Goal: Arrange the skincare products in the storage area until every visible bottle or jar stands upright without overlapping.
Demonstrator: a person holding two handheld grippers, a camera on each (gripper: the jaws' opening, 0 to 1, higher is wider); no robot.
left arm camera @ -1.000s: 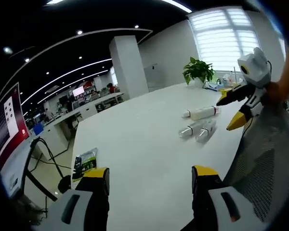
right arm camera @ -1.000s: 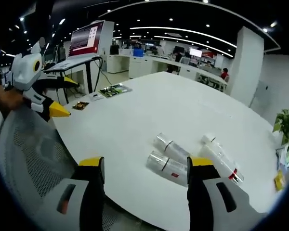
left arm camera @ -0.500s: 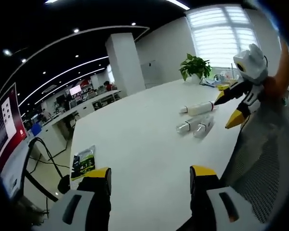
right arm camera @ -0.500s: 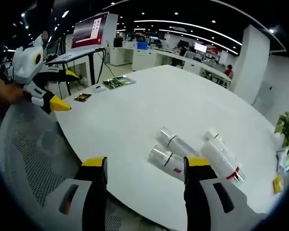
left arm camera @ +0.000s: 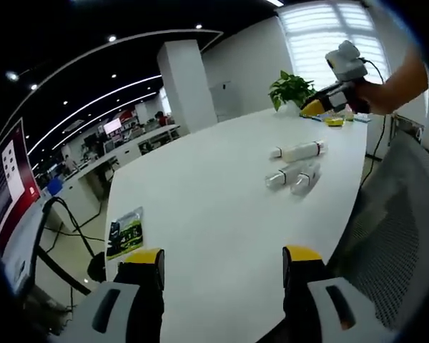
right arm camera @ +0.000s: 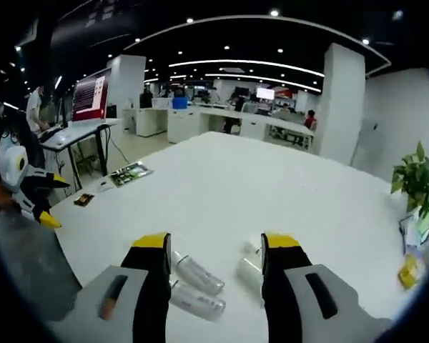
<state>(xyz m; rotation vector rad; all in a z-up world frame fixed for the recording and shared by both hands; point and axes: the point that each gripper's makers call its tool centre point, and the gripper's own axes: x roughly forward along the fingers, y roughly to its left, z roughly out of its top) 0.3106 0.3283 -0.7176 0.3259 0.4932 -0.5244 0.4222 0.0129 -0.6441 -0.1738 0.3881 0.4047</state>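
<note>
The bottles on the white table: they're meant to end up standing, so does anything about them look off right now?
Yes. All three bottles lie on their sides in a loose cluster on the white table, none upright. The right hand-held gripper hangs open above them; the left hand-held gripper is open, well short of them.

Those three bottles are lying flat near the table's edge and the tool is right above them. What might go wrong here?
The clear bottles are round and on their sides, so a nudge from the open right tool could roll them toward the near edge of the white table, which lies close to them in the left gripper view. The two clear ones lie side by side, so closing on one may knock the other. The white bottle lies close too.
</note>
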